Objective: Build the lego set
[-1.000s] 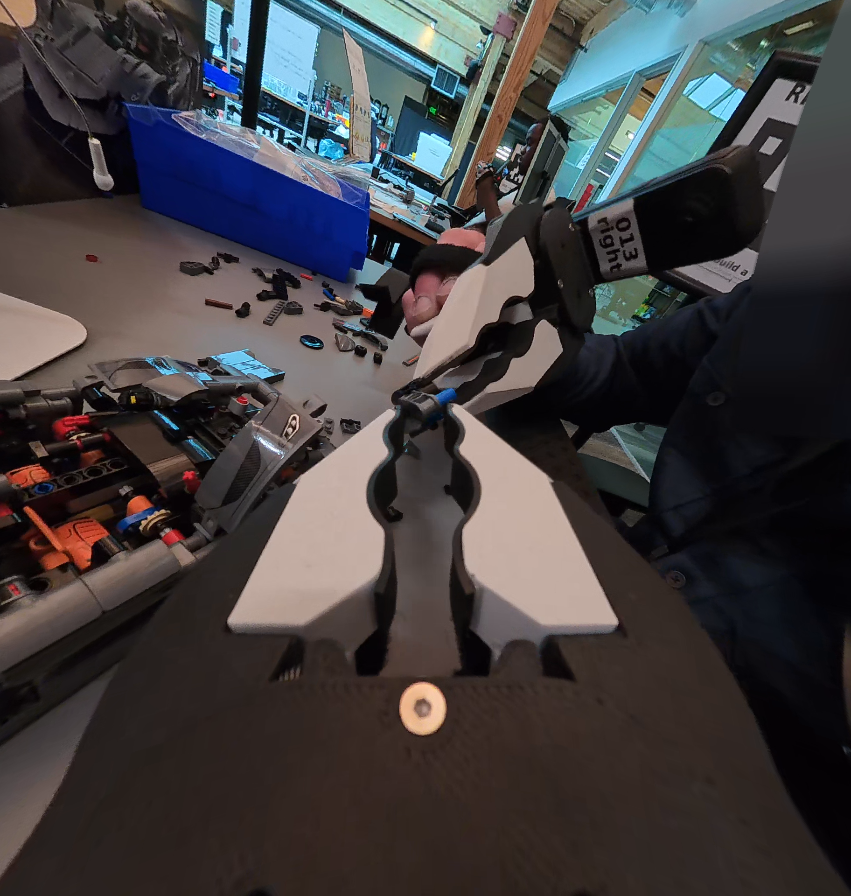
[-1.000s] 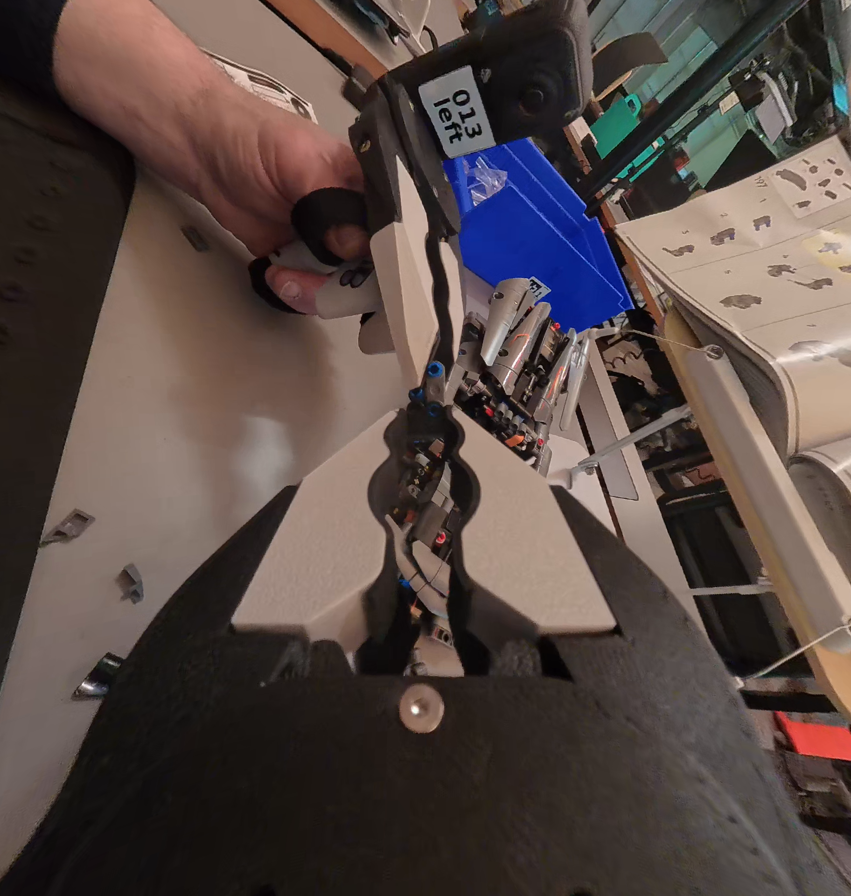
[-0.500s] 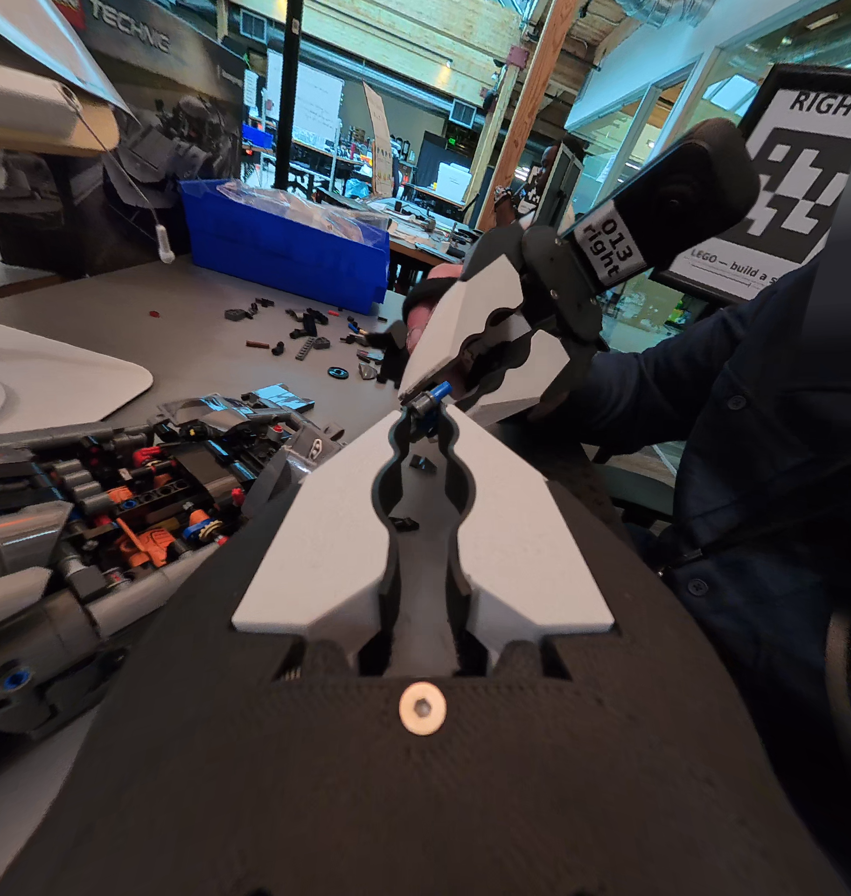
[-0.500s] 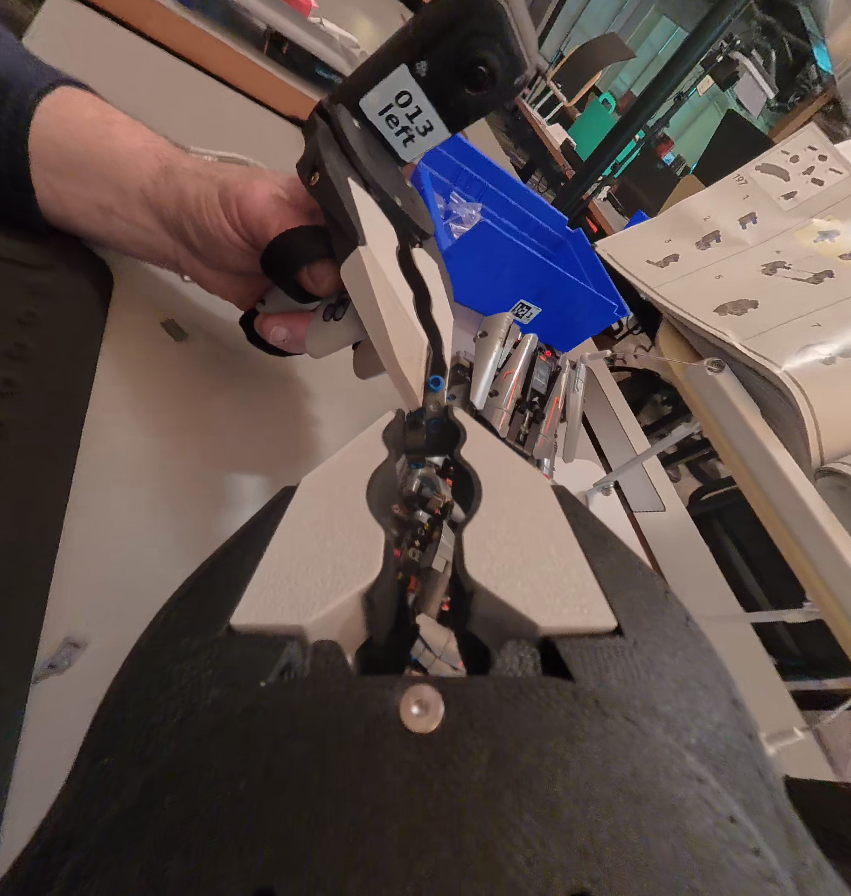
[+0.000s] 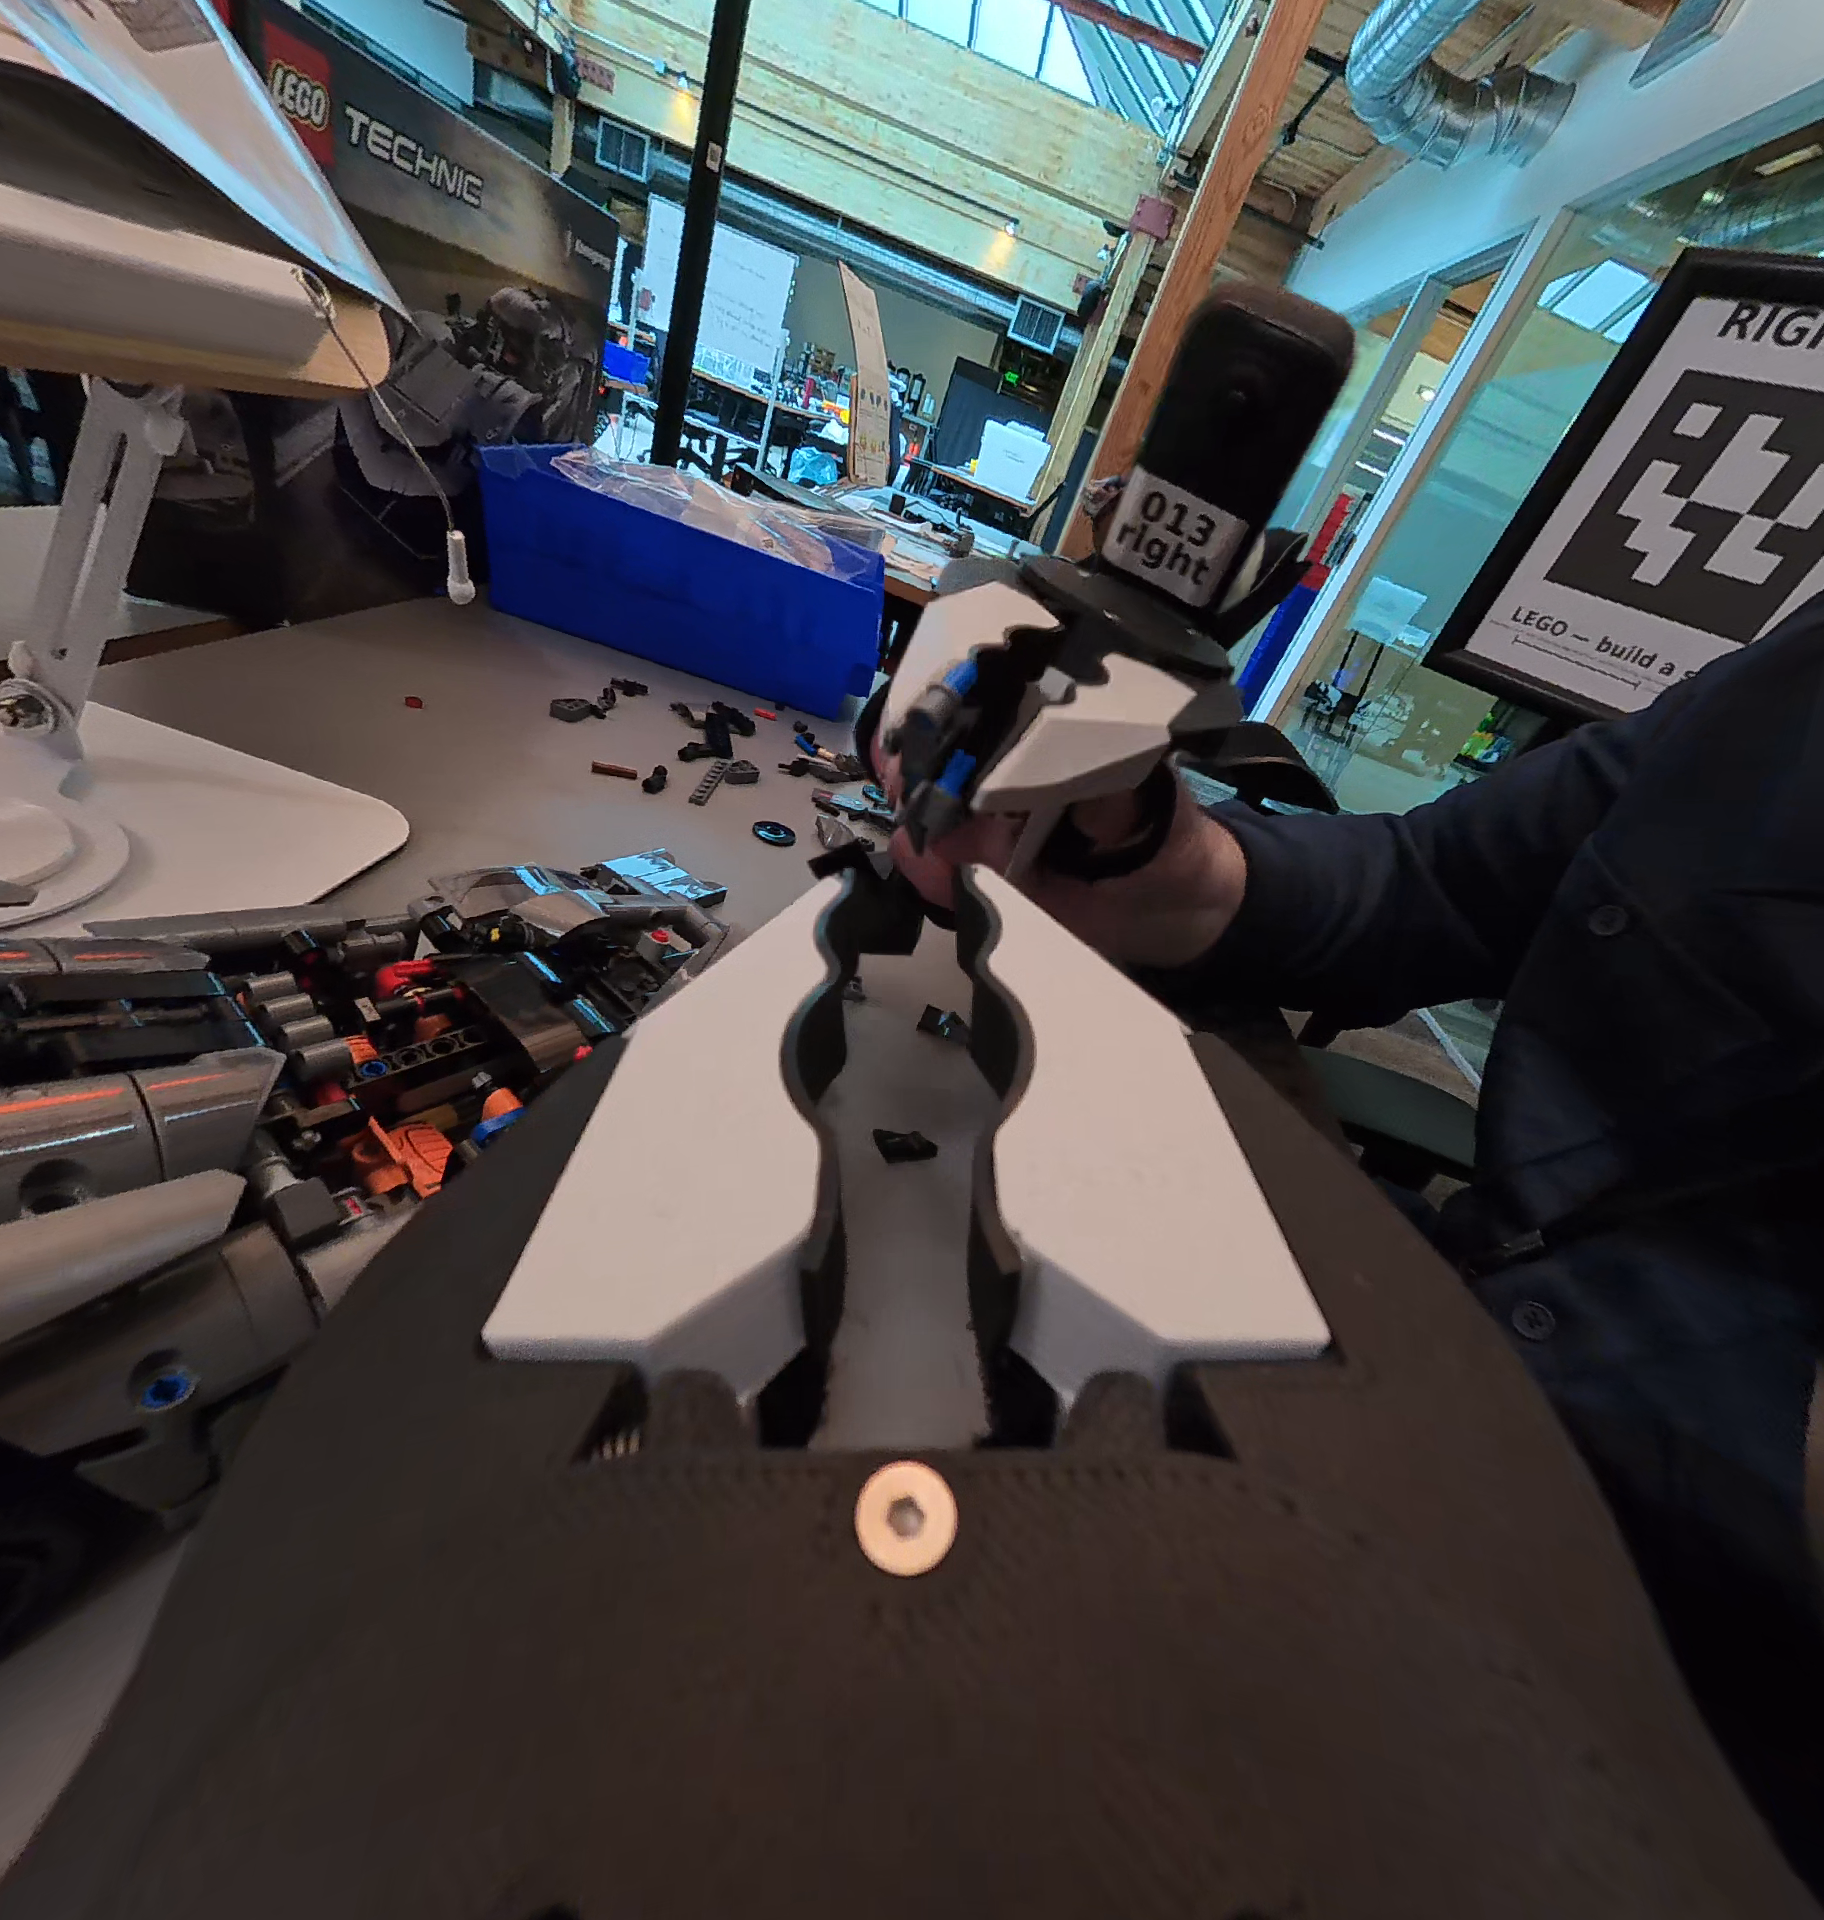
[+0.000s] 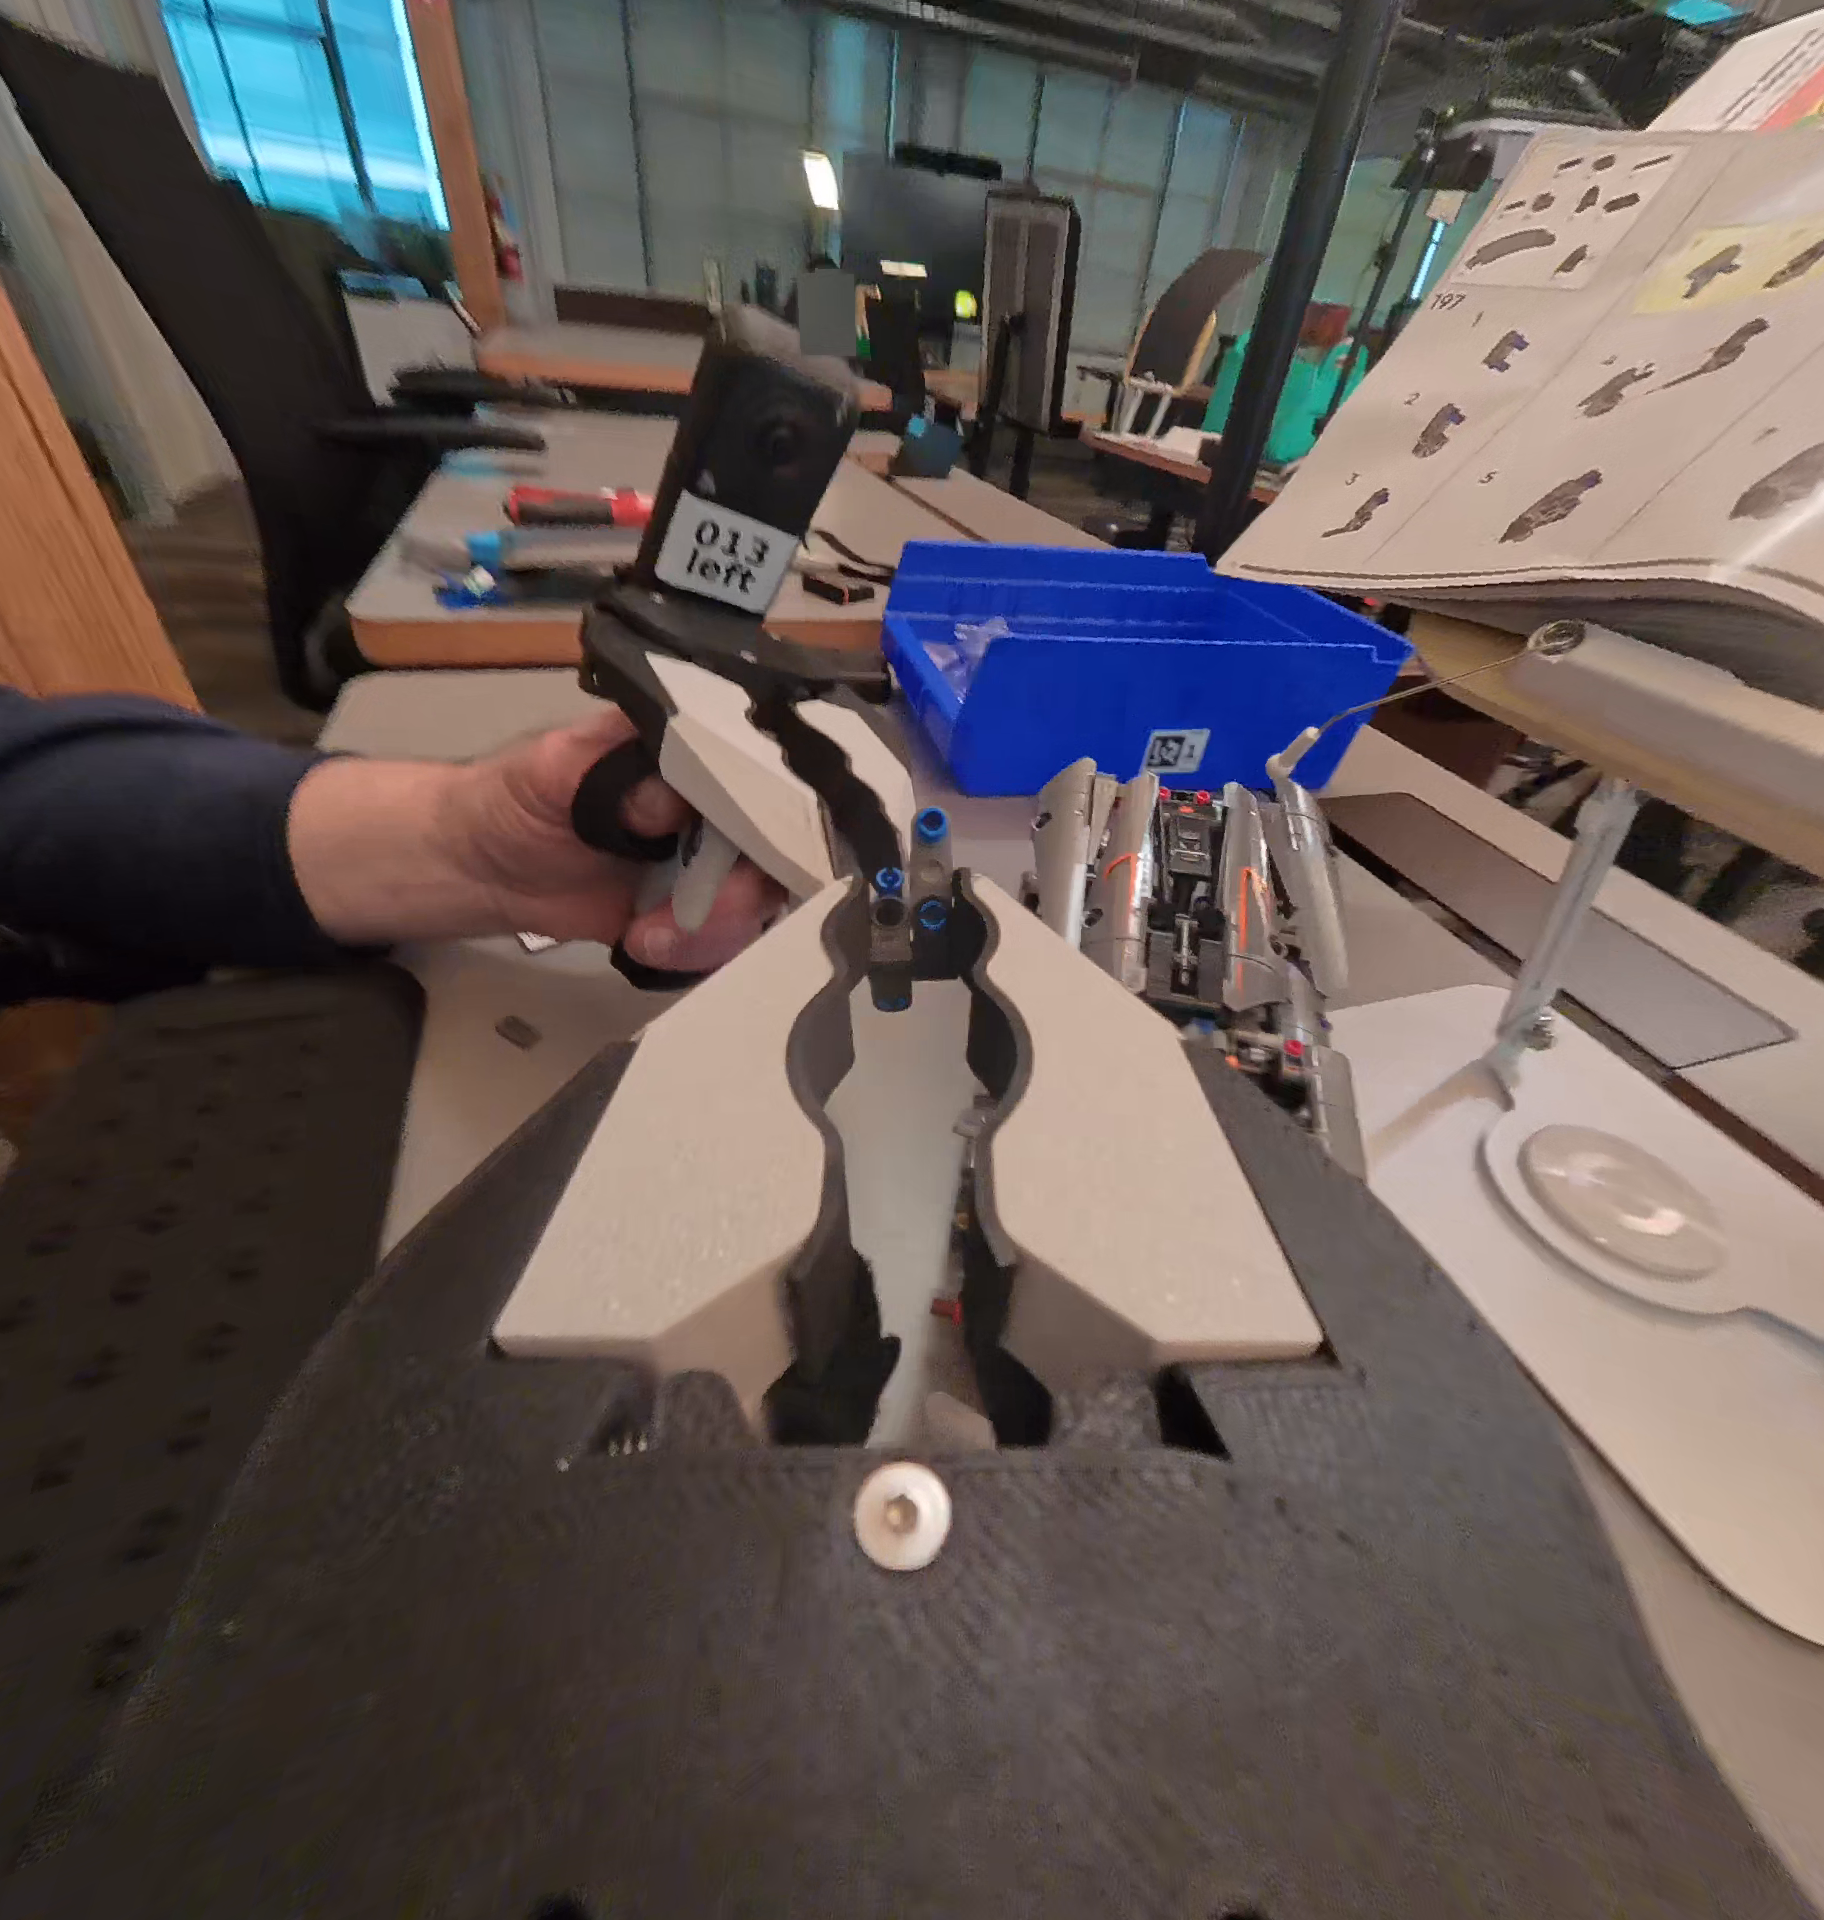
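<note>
Though matte, wavy-edged right gripper (image 6: pixel 908 914) fingers (image 6: pixel 1001 935)

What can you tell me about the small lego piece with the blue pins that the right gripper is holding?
The small lego piece is a dark grey and black plastic connector cluster with bright blue pins: one on top, two at the front, one below. It stands roughly upright, pinched at the tips of the right gripper and held above the table, in front of the grey model car. The left gripper is apart from it and open.
</note>
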`<state>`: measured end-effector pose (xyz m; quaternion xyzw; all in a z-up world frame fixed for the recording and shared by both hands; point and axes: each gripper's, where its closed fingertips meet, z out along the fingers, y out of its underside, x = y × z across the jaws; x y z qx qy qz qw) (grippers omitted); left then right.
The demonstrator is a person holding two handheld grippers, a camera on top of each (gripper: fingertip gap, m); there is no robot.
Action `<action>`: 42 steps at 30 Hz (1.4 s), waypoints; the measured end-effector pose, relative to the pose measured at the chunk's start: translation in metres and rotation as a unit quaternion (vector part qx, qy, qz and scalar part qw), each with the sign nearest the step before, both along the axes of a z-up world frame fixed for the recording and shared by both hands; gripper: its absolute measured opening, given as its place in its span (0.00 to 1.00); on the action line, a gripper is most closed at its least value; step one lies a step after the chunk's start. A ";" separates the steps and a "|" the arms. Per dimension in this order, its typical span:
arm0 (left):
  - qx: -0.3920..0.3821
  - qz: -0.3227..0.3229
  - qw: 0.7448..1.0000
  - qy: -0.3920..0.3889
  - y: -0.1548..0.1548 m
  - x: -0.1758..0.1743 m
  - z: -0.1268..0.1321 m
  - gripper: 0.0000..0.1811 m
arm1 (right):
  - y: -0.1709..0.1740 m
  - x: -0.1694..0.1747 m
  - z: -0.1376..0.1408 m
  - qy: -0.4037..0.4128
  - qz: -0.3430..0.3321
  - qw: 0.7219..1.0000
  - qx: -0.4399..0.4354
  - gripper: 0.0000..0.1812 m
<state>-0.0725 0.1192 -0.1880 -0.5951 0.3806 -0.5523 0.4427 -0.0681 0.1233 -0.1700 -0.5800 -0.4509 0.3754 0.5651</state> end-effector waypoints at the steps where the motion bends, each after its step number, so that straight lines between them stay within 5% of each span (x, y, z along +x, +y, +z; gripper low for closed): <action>1: 0.006 0.000 1.000 0.004 -0.001 0.002 -0.001 0.09 | 0.000 0.001 0.002 0.014 0.005 1.000 -0.014 0.08; 8: 0.036 -0.004 0.999 0.033 -0.009 0.018 -0.010 0.12 | -0.010 -0.006 0.004 0.073 0.058 0.992 -0.083 0.07; 13: 0.053 -0.016 0.998 0.026 -0.016 0.019 -0.007 0.02 | -0.015 -0.011 0.000 0.075 0.077 0.990 -0.096 0.08; 42: 0.047 -0.015 0.999 -0.010 -0.014 0.007 0.006 0.04 | -0.014 -0.008 -0.003 0.070 0.080 0.988 -0.113 0.07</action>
